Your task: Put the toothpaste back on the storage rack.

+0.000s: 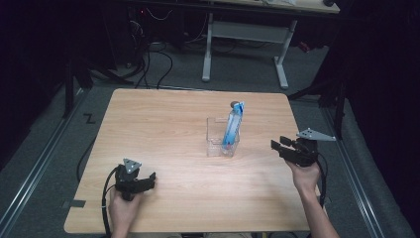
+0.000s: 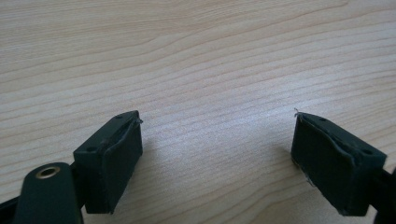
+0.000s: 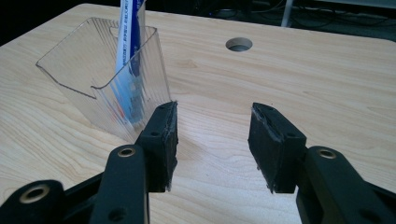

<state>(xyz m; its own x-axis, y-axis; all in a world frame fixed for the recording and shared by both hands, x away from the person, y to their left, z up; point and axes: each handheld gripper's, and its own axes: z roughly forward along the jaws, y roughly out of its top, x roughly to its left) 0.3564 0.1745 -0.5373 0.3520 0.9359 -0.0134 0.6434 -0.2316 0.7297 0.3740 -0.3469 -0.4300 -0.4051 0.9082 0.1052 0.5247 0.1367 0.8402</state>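
Observation:
A clear plastic holder (image 1: 220,138) (image 3: 100,74) stands near the middle of the wooden table (image 1: 163,124). A blue and white tube (image 1: 233,124) (image 3: 130,32) stands upright in it, leaning on the right wall. My right gripper (image 1: 277,145) (image 3: 212,140) is open, just right of the holder, with nothing between its jaws. My left gripper (image 1: 148,179) (image 2: 217,163) rests low over bare wood at the near left, open and empty.
A round cable hole (image 3: 239,44) pierces the table top, visible in the right gripper view. Beyond the table's far edge stand a white desk frame (image 1: 245,34) and loose cables (image 1: 153,59) on the floor. A person's hand (image 1: 304,178) holds the right gripper.

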